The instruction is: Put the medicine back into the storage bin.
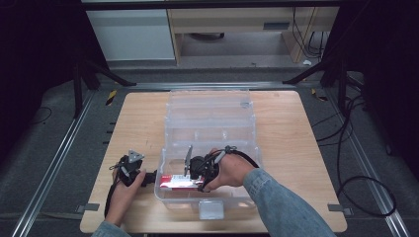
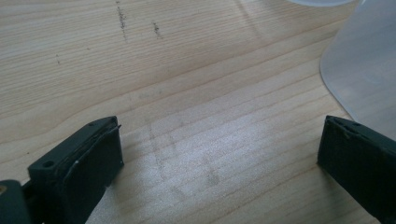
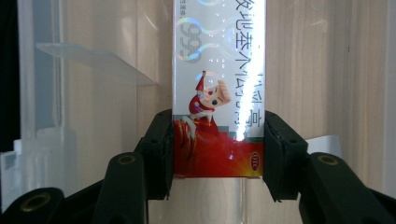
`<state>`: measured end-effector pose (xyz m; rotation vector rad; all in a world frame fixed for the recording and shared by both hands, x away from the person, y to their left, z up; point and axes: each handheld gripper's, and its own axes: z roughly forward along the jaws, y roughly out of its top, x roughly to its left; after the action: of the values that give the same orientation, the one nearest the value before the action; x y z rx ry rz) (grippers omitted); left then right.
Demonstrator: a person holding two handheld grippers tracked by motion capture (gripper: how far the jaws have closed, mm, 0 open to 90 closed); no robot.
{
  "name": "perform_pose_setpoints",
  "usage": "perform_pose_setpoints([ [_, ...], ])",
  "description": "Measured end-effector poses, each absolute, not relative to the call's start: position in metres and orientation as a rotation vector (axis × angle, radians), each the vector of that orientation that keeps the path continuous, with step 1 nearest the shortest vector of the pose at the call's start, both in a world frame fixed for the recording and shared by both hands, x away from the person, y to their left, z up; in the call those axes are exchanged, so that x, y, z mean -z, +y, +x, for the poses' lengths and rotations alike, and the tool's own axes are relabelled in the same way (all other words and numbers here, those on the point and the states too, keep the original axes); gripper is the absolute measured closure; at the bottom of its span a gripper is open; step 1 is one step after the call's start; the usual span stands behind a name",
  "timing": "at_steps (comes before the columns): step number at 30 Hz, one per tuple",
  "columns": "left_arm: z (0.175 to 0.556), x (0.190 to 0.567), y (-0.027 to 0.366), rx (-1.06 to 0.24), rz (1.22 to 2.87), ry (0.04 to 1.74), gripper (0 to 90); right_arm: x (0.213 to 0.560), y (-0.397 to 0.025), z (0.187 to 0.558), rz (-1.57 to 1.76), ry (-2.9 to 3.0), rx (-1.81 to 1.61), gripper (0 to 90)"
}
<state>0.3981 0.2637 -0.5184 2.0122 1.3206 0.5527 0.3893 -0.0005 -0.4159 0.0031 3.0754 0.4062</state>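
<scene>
Grey floor (image 1: 44, 163) (cables (image 1: 356, 148) trailing)

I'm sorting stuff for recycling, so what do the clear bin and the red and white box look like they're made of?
Clear bin: looks like glossy transparent plastic, wood grain visible through it. Red and white box, held in the right claw: probably coated card, given its holographic sheen.

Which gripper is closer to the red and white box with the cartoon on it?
Right. The right gripper is shut on the box inside the clear bin. The left gripper sits open outside the bin's left wall.
</scene>
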Motion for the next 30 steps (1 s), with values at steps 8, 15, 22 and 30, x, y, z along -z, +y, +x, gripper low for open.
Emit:
perform_pose_setpoints([
  [8,0.398,0.518,0.264,-0.553,2.013,1.320,0.0,0.421,0.000,0.391,0.013,3.078,-0.403,51.4],
  [15,0.398,0.518,0.264,-0.552,2.013,1.320,0.0,0.426,0.001,0.391,0.012,3.082,-0.378,51.3],
  [22,0.398,0.518,0.264,-0.552,2.013,1.319,0.0,0.432,0.004,0.391,0.018,3.084,-0.345,51.3],
  [30,0.399,0.518,0.264,-0.552,2.012,1.319,0.0,0.437,0.006,0.392,0.014,3.092,-0.316,51.3],
])
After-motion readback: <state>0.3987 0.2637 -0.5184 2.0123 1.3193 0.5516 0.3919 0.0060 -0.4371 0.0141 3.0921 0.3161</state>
